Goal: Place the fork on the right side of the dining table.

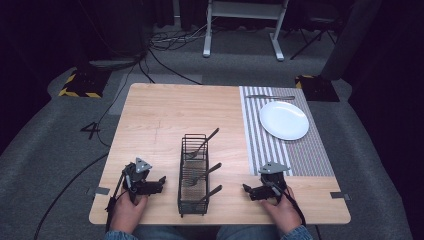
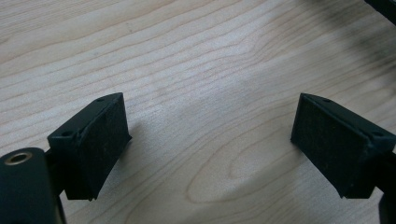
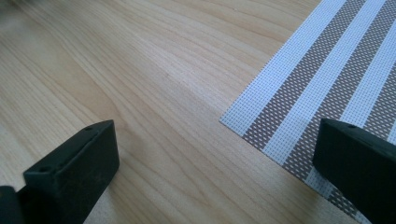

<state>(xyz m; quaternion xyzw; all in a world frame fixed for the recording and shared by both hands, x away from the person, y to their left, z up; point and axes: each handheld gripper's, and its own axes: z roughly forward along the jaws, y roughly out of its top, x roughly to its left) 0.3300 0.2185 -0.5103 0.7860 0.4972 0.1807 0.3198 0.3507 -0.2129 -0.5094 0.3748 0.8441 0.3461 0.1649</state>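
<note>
A black wire caddy (image 1: pixel 194 172) stands near the table's front middle with three forks (image 1: pixel 202 146) leaning out of it to the right. My left gripper (image 1: pixel 159 184) rests on the wood left of the caddy, open, with bare wood between its pads (image 2: pixel 95 142). My right gripper (image 1: pixel 248 190) rests right of the caddy, open, near the front left corner of the striped placemat (image 1: pixel 280 142). That corner of the striped placemat (image 3: pixel 327 84) lies just ahead of the right gripper's pads (image 3: pixel 77 170). A white plate (image 1: pixel 284 120) sits on the mat, a knife (image 1: pixel 270 97) beyond it.
The wooden table (image 1: pixel 160 120) has free room at its back left. Tape tabs mark the front corners (image 1: pixel 340 195). Cables and a yellow-black floor marker (image 1: pixel 82 85) lie on the grey floor beyond; a white desk frame (image 1: pixel 242 30) stands behind.
</note>
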